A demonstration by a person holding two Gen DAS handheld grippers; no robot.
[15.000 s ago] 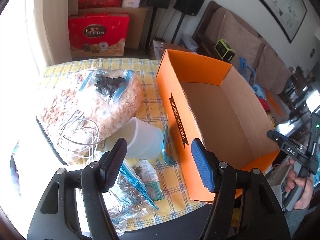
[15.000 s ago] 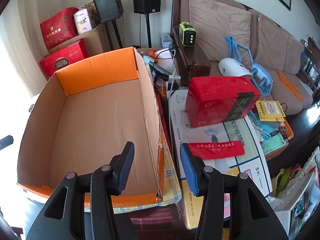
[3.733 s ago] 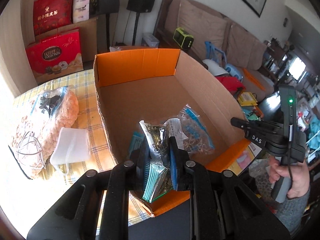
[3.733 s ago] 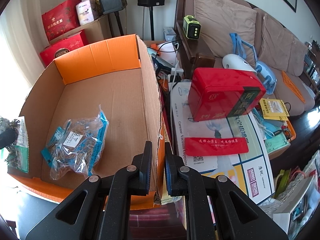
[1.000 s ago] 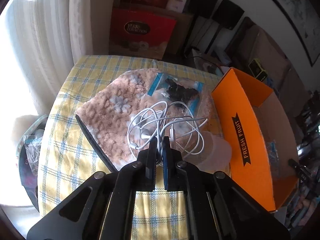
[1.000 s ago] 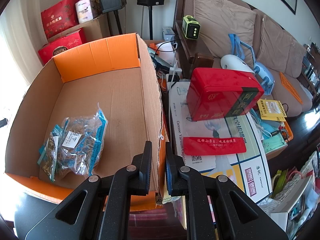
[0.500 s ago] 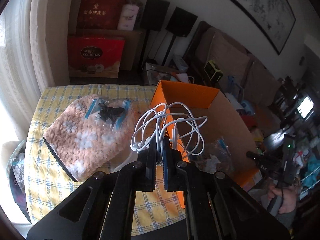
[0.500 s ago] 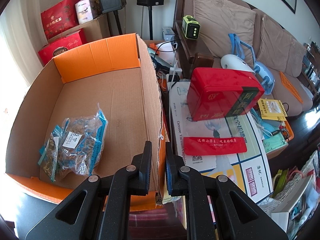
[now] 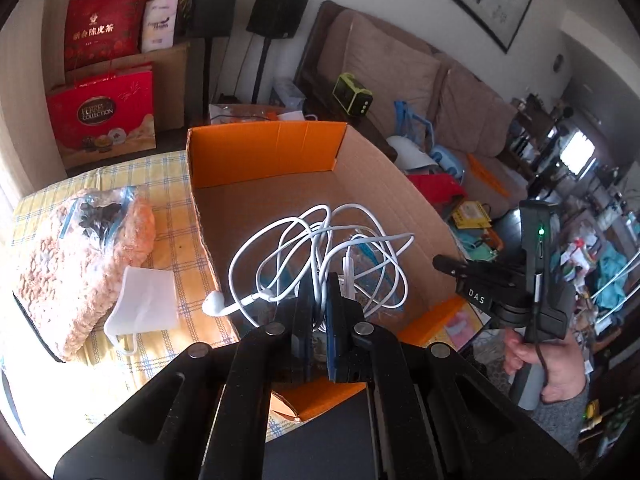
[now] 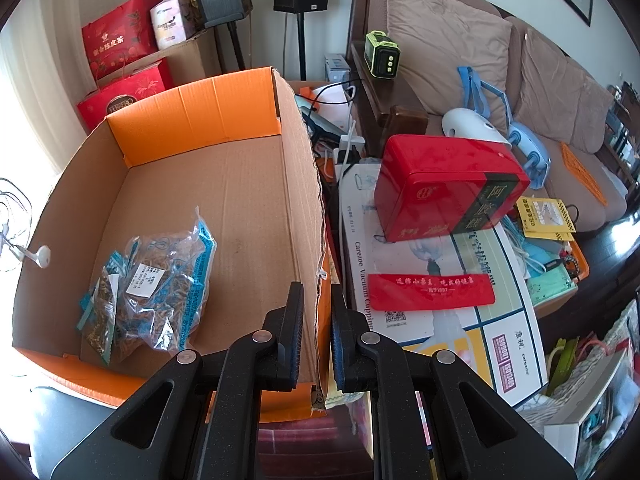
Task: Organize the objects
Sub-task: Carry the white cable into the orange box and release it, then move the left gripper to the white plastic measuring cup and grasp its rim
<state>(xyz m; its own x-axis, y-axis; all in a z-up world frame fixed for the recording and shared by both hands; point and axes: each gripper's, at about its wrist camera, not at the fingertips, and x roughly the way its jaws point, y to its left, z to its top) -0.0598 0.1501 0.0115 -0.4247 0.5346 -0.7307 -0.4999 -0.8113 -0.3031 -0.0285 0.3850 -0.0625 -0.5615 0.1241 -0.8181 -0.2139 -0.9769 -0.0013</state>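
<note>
Here the left gripper (image 9: 319, 322) clenches a tangled white earphone cable (image 9: 320, 248) above the cardboard box (image 9: 264, 152), whose wall the right gripper (image 10: 317, 334) pinches; dangling loops could snag its rim.

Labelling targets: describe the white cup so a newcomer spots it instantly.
Find the orange cardboard box on the yellow checked tablecloth. Left of it lies a fluffy pink mat; the white cup lies on its side at that mat's near corner, the only plain, handled container there.

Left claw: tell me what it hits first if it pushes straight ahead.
Probably the cardboard box floor. The left claw, shut on the white earphone cable, aims down into it, perhaps meeting the snack bags first; depth is unclear.
</note>
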